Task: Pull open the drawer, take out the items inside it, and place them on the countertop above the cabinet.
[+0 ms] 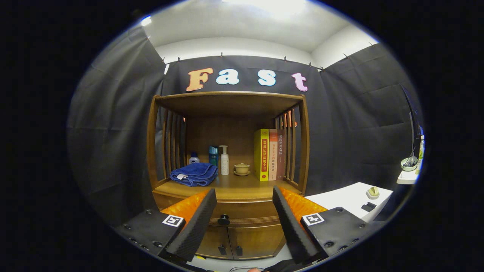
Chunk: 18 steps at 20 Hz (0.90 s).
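Observation:
A wooden cabinet (227,113) stands straight ahead against the booth wall. Its drawer (242,213) is closed, with a dark round knob (224,219) just ahead of my left finger. The countertop (234,187) above the drawer carries a folded blue towel (194,174), a small white bottle (194,158), a teal box (213,155), a white pump bottle (224,160), a small lidded cup on a saucer (242,169) and upright books (269,155). My gripper (244,196) is open, fingers wide apart with nothing between them, a short way in front of the drawer.
Two small doors (232,241) with dark handles sit below the drawer. A white table (348,200) with a small roll of tape (373,193) and a dark object (368,206) stands to the right of the cabinet. A white shelf (407,176) with a bowl hangs further right.

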### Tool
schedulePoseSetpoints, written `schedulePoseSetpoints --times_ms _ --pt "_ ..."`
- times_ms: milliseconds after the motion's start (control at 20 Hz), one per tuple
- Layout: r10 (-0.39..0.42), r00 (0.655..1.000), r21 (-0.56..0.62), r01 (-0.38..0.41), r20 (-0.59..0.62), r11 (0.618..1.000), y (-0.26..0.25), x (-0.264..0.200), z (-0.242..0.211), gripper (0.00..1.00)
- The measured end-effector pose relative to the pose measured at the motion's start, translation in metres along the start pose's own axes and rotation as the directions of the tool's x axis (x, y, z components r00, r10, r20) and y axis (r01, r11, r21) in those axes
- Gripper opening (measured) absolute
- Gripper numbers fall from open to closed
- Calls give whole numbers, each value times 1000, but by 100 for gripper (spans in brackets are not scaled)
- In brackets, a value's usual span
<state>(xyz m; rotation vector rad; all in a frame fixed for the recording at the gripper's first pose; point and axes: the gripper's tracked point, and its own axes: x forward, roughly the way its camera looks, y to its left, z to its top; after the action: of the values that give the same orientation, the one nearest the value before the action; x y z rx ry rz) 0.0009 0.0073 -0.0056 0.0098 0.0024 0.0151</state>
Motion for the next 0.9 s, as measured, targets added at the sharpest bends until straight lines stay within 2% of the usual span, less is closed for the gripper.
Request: schedulePoseSetpoints --times_ms 900 --pt "25 1000 -21 -25 9 999 17 7 6 98"
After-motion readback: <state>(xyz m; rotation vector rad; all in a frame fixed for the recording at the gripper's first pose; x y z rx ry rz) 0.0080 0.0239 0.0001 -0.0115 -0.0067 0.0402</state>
